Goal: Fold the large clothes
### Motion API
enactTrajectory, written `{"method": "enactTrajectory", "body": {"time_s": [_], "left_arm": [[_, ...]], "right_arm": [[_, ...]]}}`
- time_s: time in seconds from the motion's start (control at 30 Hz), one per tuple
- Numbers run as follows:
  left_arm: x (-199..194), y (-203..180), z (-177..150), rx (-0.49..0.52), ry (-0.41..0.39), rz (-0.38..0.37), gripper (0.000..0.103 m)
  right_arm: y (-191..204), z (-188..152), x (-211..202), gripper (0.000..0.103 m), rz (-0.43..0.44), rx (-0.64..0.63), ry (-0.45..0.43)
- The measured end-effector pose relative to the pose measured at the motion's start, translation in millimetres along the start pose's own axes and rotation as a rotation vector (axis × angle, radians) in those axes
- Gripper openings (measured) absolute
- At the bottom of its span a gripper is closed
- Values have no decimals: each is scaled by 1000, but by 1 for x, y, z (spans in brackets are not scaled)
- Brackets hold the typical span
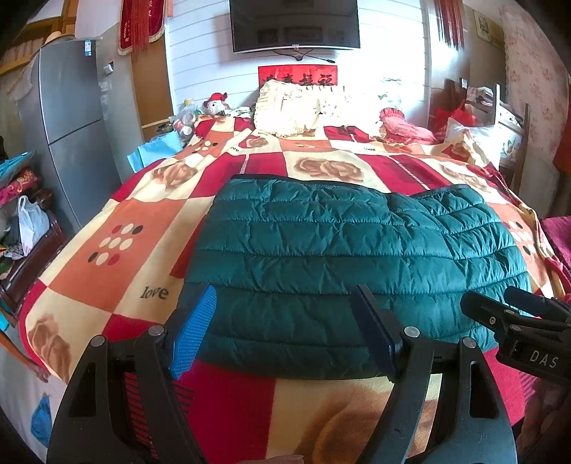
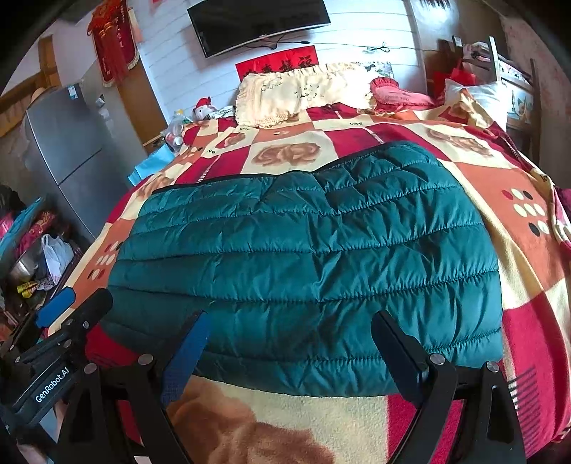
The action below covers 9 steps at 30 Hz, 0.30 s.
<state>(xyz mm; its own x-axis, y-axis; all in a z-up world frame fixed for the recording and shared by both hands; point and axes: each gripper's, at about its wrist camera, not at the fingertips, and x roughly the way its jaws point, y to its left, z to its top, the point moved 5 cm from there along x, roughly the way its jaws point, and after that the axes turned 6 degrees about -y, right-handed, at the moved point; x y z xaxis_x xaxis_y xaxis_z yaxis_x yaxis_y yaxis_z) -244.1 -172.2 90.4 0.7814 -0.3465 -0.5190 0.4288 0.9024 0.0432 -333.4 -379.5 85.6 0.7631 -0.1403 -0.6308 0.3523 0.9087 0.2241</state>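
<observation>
A teal quilted puffer jacket (image 1: 339, 257) lies folded into a broad rectangle on the bed; it also shows in the right wrist view (image 2: 307, 264). My left gripper (image 1: 285, 328) is open, its blue-padded fingers (image 1: 194, 332) spread over the jacket's near left edge, holding nothing. My right gripper (image 2: 296, 357) is open over the jacket's near edge, holding nothing. The right gripper also shows at the right of the left wrist view (image 1: 517, 321), and the left gripper at the left of the right wrist view (image 2: 71, 310).
The bed carries a red, orange and cream patchwork blanket (image 1: 117, 242) with pillows (image 1: 303, 107) at the head. A grey fridge (image 1: 71, 125) and a cluttered shelf (image 1: 21, 228) stand left. A wooden chair (image 1: 499, 117) stands right. A TV (image 1: 294, 25) hangs on the far wall.
</observation>
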Motion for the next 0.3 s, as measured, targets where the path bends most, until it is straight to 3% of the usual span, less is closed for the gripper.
{"method": "enactTrajectory", "body": {"time_s": [0.3], "left_arm": [[6, 2, -2, -11, 12, -3, 79]], "right_arm": [[-2, 0, 2, 90, 1, 6, 8]]}}
